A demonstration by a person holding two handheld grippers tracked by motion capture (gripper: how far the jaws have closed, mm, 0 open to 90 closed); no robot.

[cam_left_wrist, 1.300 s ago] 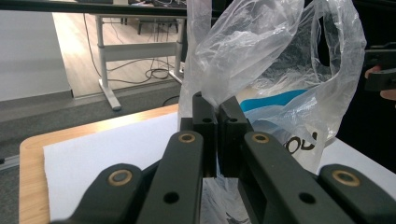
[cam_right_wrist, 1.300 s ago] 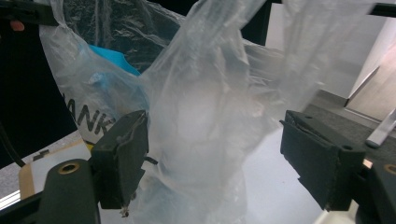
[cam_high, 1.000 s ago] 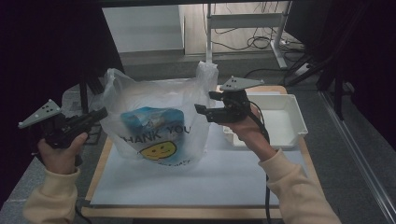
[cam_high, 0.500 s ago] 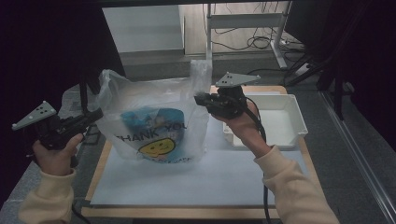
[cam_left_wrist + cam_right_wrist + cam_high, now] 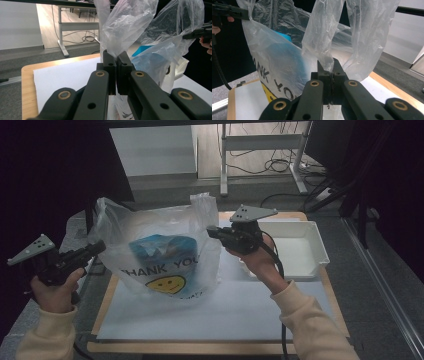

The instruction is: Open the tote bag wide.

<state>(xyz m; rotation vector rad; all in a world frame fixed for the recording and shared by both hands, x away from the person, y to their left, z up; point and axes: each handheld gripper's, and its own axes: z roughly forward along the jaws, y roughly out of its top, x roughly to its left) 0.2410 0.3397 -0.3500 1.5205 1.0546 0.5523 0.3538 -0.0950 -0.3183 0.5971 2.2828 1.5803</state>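
Standing on the white sheet [image 5: 210,320], plastic bag [image 5: 160,265] stretched between both grippers: left gripper [image 5: 97,247] pinching one handle, right gripper [image 5: 212,230], jaws just closed, pinching the other. White tray [image 5: 305,255] just beside. Blue contents [image 5: 160,247] blurred through film; left gripper view shows film clamped.

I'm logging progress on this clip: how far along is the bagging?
Done: a blue item already sits inside the plastic bag, which stands on the table. In hand: the left gripper and right gripper are each shut on a bag handle, the right jaws having just closed. Left, probably: lifting or tying the bag. The white tray holds nothing.
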